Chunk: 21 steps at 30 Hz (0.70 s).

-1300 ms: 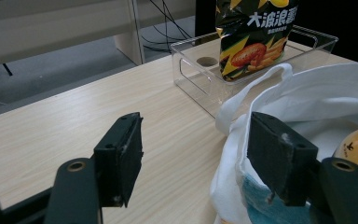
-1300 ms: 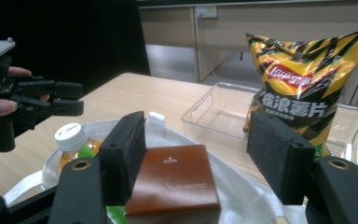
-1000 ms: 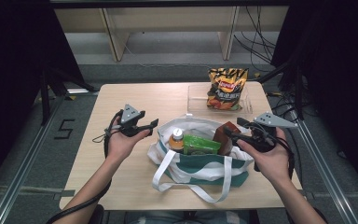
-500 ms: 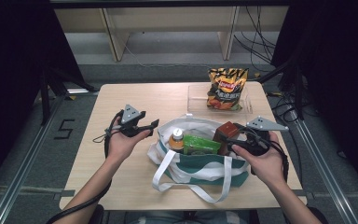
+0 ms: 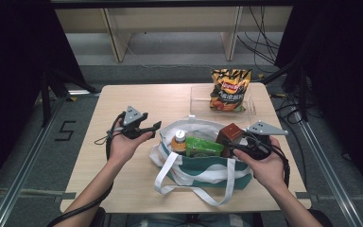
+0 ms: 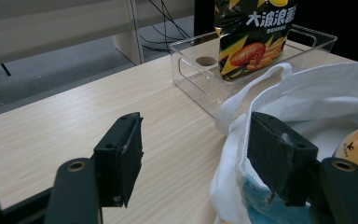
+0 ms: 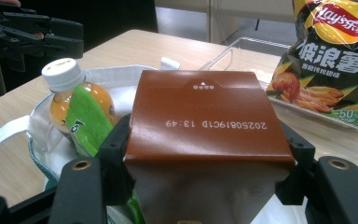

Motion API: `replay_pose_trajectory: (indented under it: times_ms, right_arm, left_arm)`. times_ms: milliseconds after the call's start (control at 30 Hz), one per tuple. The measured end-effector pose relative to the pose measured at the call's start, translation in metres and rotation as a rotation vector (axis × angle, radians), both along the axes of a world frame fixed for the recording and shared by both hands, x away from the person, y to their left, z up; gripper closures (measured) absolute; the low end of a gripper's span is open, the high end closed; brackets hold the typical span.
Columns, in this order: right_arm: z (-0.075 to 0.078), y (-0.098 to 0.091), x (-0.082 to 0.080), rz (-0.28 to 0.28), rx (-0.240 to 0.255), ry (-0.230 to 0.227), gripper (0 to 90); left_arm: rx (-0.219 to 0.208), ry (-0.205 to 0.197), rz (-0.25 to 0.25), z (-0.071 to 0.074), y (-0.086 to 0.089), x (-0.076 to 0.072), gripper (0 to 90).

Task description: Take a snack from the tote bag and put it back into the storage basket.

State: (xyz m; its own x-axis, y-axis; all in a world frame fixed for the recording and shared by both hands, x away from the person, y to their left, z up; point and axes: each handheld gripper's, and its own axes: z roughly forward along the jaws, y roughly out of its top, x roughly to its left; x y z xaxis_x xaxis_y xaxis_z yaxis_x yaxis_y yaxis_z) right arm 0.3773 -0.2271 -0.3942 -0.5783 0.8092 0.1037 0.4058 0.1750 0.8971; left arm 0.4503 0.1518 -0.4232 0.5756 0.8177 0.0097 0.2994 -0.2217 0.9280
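you have one white and teal tote bag (image 5: 203, 172) on one wooden table (image 5: 123, 184). in the bag you can count three things: one orange drink bottle (image 5: 178, 142) with a white cap, one green packet (image 5: 203, 146), and one brown box (image 5: 230, 134). behind the bag there is one clear plastic bin (image 5: 199, 98), and in it one bag of potato chips (image 5: 228, 90). you hold two grippers, one in each hand: a left gripper (image 5: 157, 126) and a right gripper (image 5: 229, 147).
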Motion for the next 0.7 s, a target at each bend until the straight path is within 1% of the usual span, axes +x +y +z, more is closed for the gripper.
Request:
replay_pose_trajectory:
  times_ms: [100,133,167,233,267,300,333,400,433,500,533,567,600,633,667,700]
  right_arm:
    - [0.003,0.001,-0.002,-0.003,0.011,0.0,38.3]
    - [0.005,-0.001,-0.003,0.0,0.001,0.006,38.3]
    - [0.006,-0.001,-0.002,0.009,0.002,-0.023,38.3]
    - [0.009,-0.002,-0.004,-0.004,0.007,-0.027,38.4]
    - [0.011,-0.002,-0.005,-0.003,0.004,-0.034,38.4]
    - [0.012,-0.002,-0.004,0.009,0.018,-0.038,38.4]
    - [0.013,-0.004,-0.005,0.003,0.002,-0.041,38.4]
    - [0.015,-0.003,-0.007,-0.004,0.026,-0.022,38.4]
    - [0.015,-0.004,-0.006,-0.008,0.026,-0.039,38.4]
    - [0.018,-0.005,-0.007,-0.001,0.035,-0.033,38.4]
    - [0.019,-0.006,-0.008,-0.005,0.027,-0.039,38.5]
    - [0.02,-0.006,-0.007,0.002,0.032,-0.061,38.5]
    - [0.023,-0.006,-0.008,0.006,0.038,-0.05,38.5]
    - [0.025,-0.006,-0.009,0.0,0.038,-0.052,38.5]
    - [0.026,-0.008,-0.008,0.005,0.03,-0.076,38.6]
    - [0.03,-0.008,-0.009,0.003,0.031,-0.082,38.6]
  left_arm:
    - [0.0,-0.003,-0.001,0.001,0.0,0.0,35.2]
    - [-0.003,-0.001,0.001,0.001,0.0,0.0,35.2]
    - [-0.002,-0.002,0.001,0.001,0.0,0.0,35.2]
    - [-0.002,-0.001,0.002,0.001,0.001,0.0,35.2]
    - [-0.001,-0.001,0.001,0.001,0.001,0.0,35.2]
    - [-0.002,-0.001,0.001,0.001,0.0,0.0,35.2]
    - [-0.002,-0.002,0.001,0.001,0.0,0.0,35.2]
    - [-0.004,-0.003,0.001,0.001,0.0,0.0,35.2]
    - [-0.004,-0.003,0.001,0.001,0.0,0.0,35.3]
    - [-0.005,-0.001,0.002,0.001,0.0,0.0,35.2]
    - [-0.004,-0.002,0.003,0.001,0.0,0.0,35.3]
    - [-0.004,-0.002,0.003,0.001,0.0,0.0,35.3]
    - [-0.005,-0.002,0.003,0.001,0.0,0.0,35.3]
    - [-0.004,-0.003,0.002,0.001,0.0,0.0,35.2]
    - [-0.005,-0.004,0.003,0.001,0.0,0.0,35.3]
    - [-0.005,-0.004,0.003,0.001,0.0,0.0,35.2]
